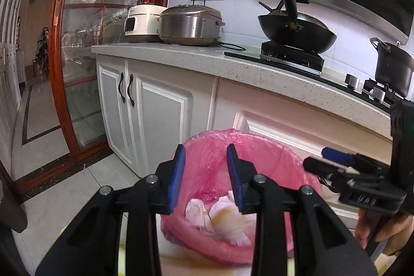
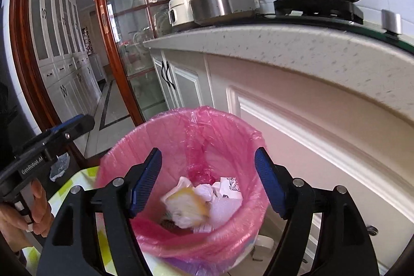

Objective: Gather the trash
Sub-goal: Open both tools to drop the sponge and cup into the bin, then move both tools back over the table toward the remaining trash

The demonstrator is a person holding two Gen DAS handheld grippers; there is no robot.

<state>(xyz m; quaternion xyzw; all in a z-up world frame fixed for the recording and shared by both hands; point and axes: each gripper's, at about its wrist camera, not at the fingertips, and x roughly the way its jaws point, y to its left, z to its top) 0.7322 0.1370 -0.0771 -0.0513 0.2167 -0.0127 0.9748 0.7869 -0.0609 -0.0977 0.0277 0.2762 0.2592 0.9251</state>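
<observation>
The left gripper (image 1: 206, 172) hung over the bin (image 1: 261, 144) with its blue pads parted and nothing between them. The right gripper (image 2: 208, 181) stood beside it, jaws spread wider, also empty, above the same bin (image 2: 124, 146). A pink bag (image 2: 220, 126) lined the bin, and crumpled white trash (image 2: 196, 206) lay at its bottom, below both claws. The bin stood on the floor just beside the white cabinets (image 2: 310, 136), under the speckled counter (image 2: 297, 48) bearing a wok (image 1: 297, 30) and two cookers
</observation>
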